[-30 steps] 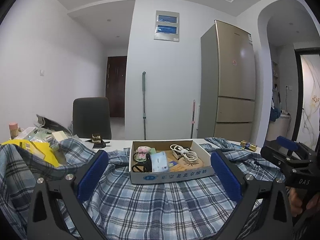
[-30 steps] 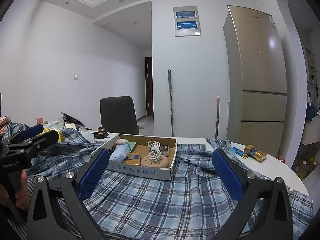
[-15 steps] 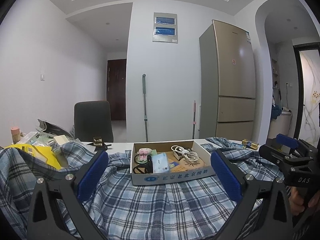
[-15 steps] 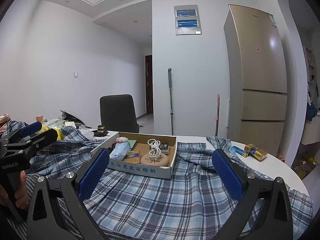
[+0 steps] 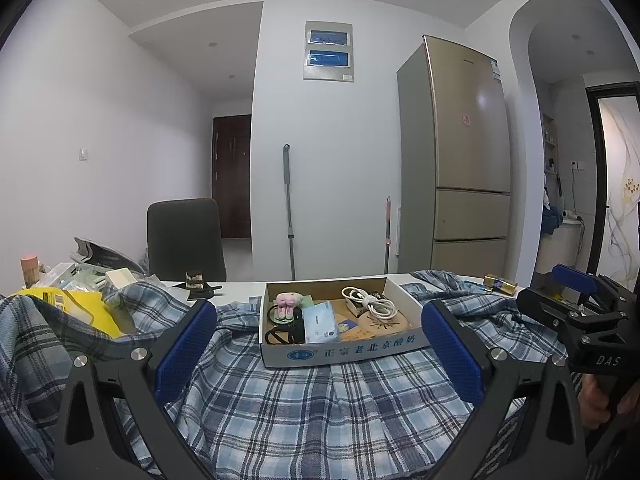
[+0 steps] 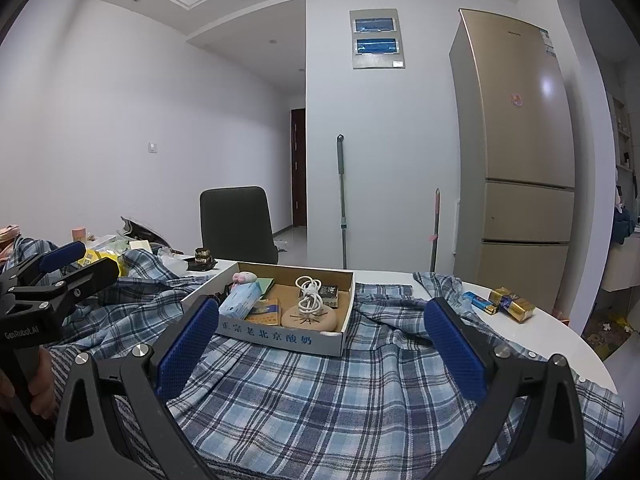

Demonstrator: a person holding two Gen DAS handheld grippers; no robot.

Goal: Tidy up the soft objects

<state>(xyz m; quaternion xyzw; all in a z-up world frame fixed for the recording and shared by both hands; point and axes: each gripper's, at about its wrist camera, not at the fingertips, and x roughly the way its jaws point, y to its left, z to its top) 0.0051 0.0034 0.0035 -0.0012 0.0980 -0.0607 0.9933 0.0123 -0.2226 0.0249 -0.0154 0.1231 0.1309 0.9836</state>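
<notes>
A blue plaid shirt [image 5: 304, 408] lies spread over the white table; it also shows in the right wrist view [image 6: 320, 392]. A shallow cardboard box [image 5: 344, 350] rests on it, holding a pink plush toy [image 5: 289, 302], a tissue pack [image 5: 320, 322] and a white cable [image 5: 368, 304]. The box also shows in the right wrist view [image 6: 276, 336]. My left gripper [image 5: 318, 344] is open and empty above the shirt, in front of the box. My right gripper [image 6: 320, 340] is open and empty, also above the shirt near the box.
A yellow bag [image 5: 80, 308] and clutter sit at the table's left. Gold and blue packets [image 6: 508, 304] lie at the right near the table edge. A dark chair [image 5: 184, 236], a mop [image 5: 289, 208] and a fridge [image 5: 460, 160] stand behind.
Both grippers have tilted or risen slightly, so the box and shirt sit a little lower in view. Both stay open and empty.
</notes>
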